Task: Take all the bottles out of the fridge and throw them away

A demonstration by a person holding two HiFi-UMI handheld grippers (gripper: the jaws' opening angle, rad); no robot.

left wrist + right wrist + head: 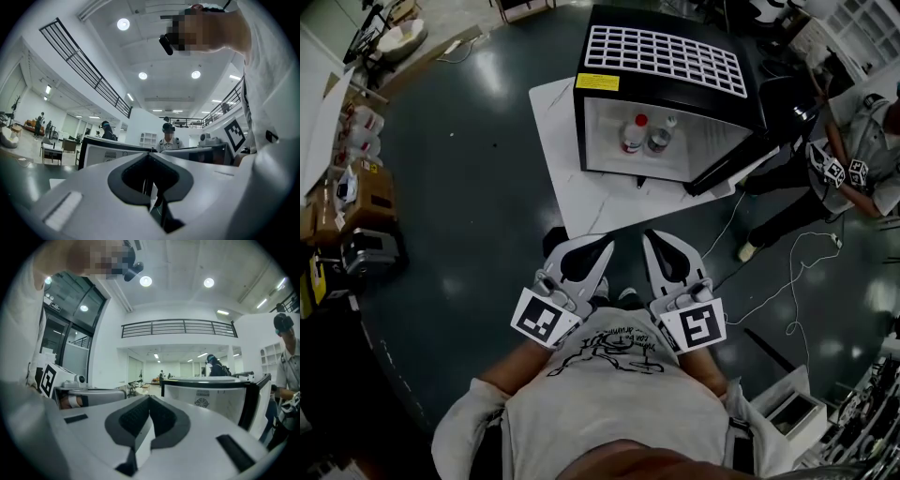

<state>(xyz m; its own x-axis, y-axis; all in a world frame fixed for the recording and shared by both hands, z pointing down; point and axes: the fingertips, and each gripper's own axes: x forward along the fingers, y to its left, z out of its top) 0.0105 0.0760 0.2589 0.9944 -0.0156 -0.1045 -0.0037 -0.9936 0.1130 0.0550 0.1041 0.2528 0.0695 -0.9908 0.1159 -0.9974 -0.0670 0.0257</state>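
A small black fridge (661,58) with a white grille on top stands with its door (741,155) swung open to the right. Inside it two bottles stand side by side: one with a red cap (633,133) and one with a white cap (660,137). My left gripper (598,246) and right gripper (661,240) are held close to my chest, side by side, well short of the fridge. Both are shut with nothing between the jaws. In the left gripper view the shut left gripper (149,154) points at the fridge (105,151). In the right gripper view the right gripper (149,398) does the same toward the fridge (211,397).
The fridge rests on a white slab (572,192) on the dark floor. Another person (853,155) with grippers stands at the right beside the open door. White cables (787,277) trail over the floor at the right. Boxes and cases (356,202) line the left side.
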